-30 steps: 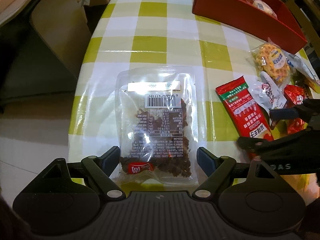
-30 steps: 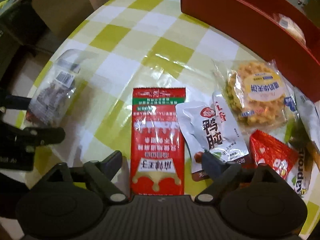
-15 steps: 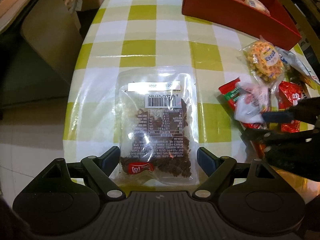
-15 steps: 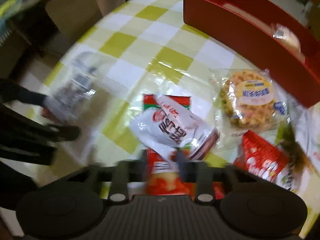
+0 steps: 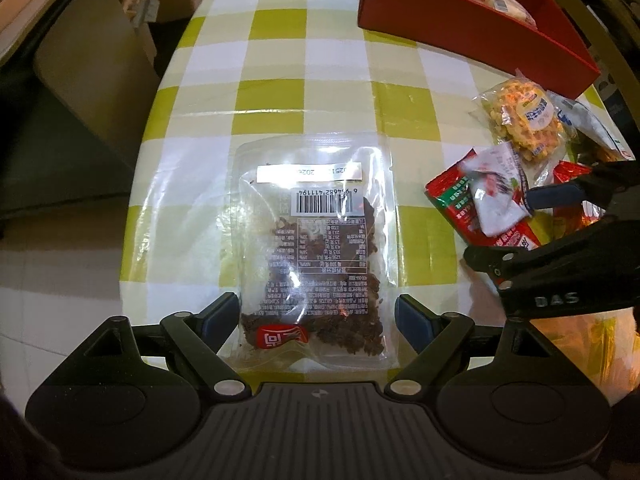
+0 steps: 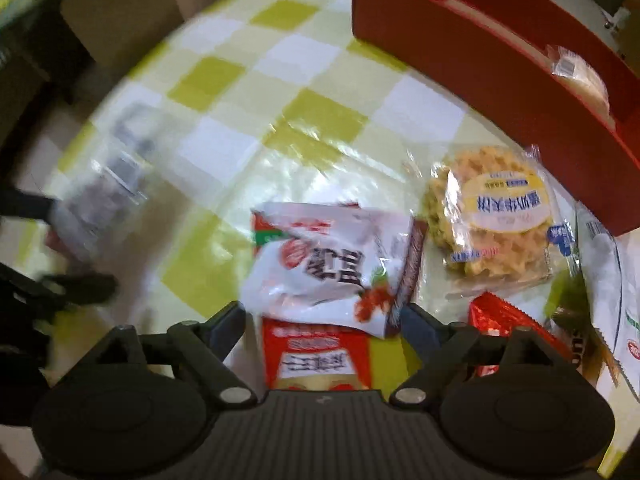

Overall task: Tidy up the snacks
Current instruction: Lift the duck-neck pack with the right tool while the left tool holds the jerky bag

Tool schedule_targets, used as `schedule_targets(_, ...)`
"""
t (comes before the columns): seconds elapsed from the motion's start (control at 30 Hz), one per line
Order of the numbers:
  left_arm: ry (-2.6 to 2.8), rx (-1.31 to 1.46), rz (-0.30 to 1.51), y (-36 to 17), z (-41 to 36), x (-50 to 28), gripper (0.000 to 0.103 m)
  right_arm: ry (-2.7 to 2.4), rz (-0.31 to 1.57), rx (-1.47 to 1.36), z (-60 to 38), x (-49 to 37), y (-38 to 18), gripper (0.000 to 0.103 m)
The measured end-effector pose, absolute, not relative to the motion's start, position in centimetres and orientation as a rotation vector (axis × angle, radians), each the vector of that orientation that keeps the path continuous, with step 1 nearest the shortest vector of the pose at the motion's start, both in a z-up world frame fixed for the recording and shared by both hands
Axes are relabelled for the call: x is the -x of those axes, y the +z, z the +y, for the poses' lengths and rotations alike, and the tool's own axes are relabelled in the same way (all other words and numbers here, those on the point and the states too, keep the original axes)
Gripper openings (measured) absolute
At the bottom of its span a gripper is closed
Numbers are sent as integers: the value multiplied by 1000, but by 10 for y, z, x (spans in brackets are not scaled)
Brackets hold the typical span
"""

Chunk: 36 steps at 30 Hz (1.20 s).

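Under the left gripper [image 5: 316,316] the clear bag of dark dried snack [image 5: 314,248] is lying flat on the checked surface [image 5: 280,64], long axis running straight away from the fingers, near end sitting between them. Left fingers are standing spread, one either side of the bag's width, pads not pressing it.

Right gripper [image 6: 322,326] is opening; the white pouch [image 6: 332,260] is lying slanted across the top of the long red packet [image 6: 316,356], its near edge between the fingers, no pad visibly squeezing it. Right view is blurred, so contact at the right pad is hard to call.

Red tray [image 5: 472,20] is sitting far right with one wrapped item already inside, the waffle pack [image 6: 496,220] just short of it. My read: right hand is nearer the tray, left bag is well apart from it.
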<state>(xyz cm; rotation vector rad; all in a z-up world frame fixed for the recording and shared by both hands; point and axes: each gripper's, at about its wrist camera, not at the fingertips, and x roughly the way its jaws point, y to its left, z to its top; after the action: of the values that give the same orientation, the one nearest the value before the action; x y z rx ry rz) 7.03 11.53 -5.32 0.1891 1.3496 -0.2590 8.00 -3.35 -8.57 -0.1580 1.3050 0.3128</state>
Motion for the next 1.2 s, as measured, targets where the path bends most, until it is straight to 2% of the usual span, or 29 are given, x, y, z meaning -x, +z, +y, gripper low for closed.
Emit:
schedule_targets(0.07,-266,-173,1358,-53,117,-72,88,328,1312,147,-37,-81,-80,89)
schedule_targets(0.23,-294,-142,1343,-47,116,-73,88,297,1257,-133,-90,-90,-38,90)
schedule_targets(0.4,-312,-133,1344,-46,107,-73,88,272,1282,-156,-90,-104,-46,90)
schedule_targets(0.87,-290,-143,1361,-54,112,-76,89,288,1320,93,-33,-107,-83,90)
schedule_targets(1.13,-291,-139,1361,-55,113,-76,89,273,1286,68,-44,-108,-76,75)
schedule_targets(1.2,-287,-134,1363,-55,114,-77,89,287,1282,46,-50,-107,-71,68)
